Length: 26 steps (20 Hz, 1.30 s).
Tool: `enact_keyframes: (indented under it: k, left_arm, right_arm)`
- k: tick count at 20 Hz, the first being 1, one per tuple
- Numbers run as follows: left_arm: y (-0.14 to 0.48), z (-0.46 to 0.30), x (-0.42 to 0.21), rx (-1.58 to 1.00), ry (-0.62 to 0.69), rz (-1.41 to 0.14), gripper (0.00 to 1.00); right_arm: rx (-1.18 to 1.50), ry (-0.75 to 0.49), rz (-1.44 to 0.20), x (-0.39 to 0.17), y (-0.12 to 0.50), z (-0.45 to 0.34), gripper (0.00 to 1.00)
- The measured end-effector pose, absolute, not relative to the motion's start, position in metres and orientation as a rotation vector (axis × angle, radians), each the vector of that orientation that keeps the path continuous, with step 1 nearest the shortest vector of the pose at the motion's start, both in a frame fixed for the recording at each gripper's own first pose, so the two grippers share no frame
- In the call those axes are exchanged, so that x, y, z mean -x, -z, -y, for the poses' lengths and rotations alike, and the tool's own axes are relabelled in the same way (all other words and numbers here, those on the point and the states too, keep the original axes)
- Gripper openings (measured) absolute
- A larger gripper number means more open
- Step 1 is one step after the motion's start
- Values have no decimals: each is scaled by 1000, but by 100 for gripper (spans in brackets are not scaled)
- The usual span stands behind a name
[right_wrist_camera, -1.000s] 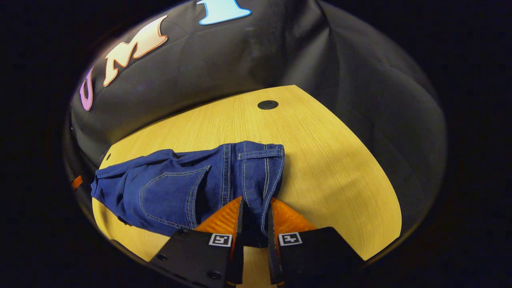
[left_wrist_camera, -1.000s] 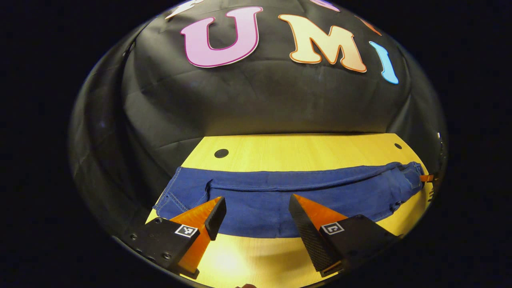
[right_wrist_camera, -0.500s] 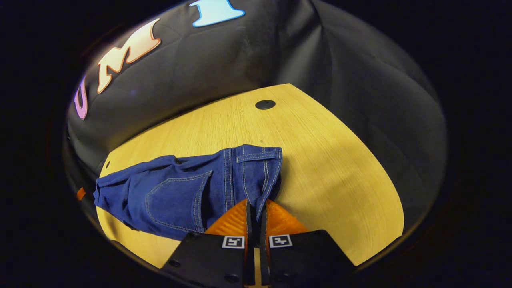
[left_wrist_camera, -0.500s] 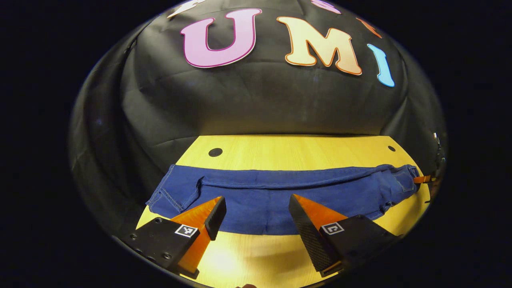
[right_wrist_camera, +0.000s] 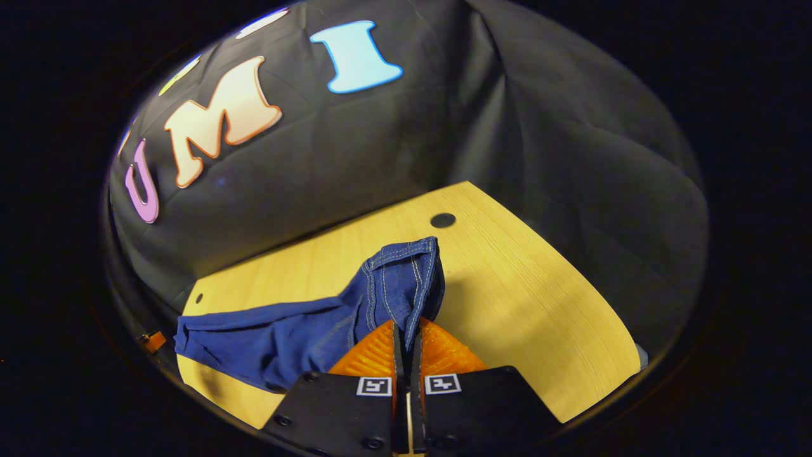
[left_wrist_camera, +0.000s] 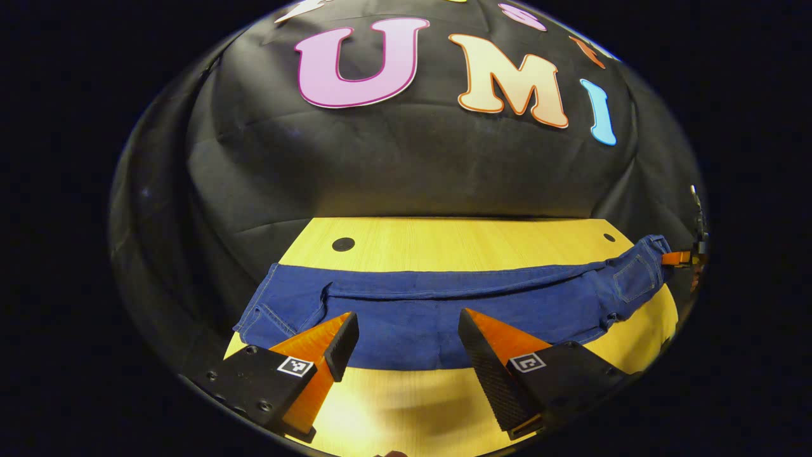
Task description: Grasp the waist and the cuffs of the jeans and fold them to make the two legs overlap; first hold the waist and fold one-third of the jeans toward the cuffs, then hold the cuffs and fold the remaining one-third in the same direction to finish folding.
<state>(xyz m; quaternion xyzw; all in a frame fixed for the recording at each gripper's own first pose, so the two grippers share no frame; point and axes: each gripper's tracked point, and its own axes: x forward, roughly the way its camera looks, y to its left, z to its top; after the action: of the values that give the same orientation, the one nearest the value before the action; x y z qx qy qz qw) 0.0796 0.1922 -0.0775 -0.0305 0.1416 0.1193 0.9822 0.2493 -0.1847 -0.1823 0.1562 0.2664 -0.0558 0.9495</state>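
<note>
Blue jeans [left_wrist_camera: 419, 304] lie lengthwise across the wooden table [left_wrist_camera: 457, 238], legs overlapped, cuffs [left_wrist_camera: 269, 311] at the left and the waist [left_wrist_camera: 637, 273] raised at the far right. My left gripper [left_wrist_camera: 403, 343] hovers open over the near edge of the legs, holding nothing. In the right gripper view my right gripper [right_wrist_camera: 406, 346] is shut on the waist [right_wrist_camera: 406, 279], which stands lifted off the table with the rest of the jeans [right_wrist_camera: 266, 336] trailing left. The right gripper [left_wrist_camera: 679, 258] also shows at the far right of the left gripper view.
The table [right_wrist_camera: 539, 304] has a round black hole [left_wrist_camera: 343, 244] at its back left and another [right_wrist_camera: 442, 220] near the waist. Black cloth walls close in behind and on both sides. Bare wood stretches behind the jeans and to the right of the waist.
My right gripper closed fully on the waist and lifted it off the table, so that end now stands up. My left gripper stayed open and barely moved.
</note>
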Motion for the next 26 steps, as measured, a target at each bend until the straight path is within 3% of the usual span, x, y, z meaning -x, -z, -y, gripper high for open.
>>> enact_keyframes:
  k: [8,16,21,26]
  left_arm:
    - [88,-222,-59,85,-167,-285,97]
    - [91,-231,-42,162,-133,-270,96]
    - [95,-238,-31,197,-135,-265,95]
    - [106,-251,-22,223,-162,-271,94]
  right_arm:
    - [-272,-72,-439,-234,97,54,4]
    - [-427,-367,-355,-239,41,-117,4]
    - [-456,-467,-474,-260,119,-218,4]
    - [-380,-475,-668,-262,231,-279,4]
